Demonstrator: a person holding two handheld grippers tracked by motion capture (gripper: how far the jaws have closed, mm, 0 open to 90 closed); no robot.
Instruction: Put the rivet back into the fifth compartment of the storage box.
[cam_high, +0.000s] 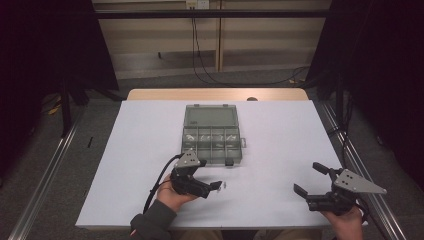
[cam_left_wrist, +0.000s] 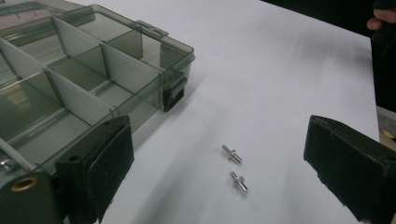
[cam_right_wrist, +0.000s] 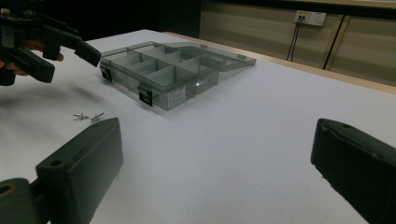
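Wide-open left gripper (cam_left_wrist: 219, 177) hovers over two small metal pins (cam_left_wrist: 236, 168) lying loose near the desk's front edge beside the compartment box (cam_left_wrist: 93, 70); closing off-centre could flick one away.

A white-topped table (cam_high: 280, 150) stands on grey carpet (cam_high: 160, 80) before a beige wall (cam_high: 150, 35) with sockets (cam_high: 196, 4)

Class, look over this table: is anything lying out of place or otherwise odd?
Yes. Two small metal pins lie loose on the white table, just in front of the open compartment box, rather than in a compartment. The left gripper hovers over them with its fingers apart, touching neither. Nothing looks damaged.
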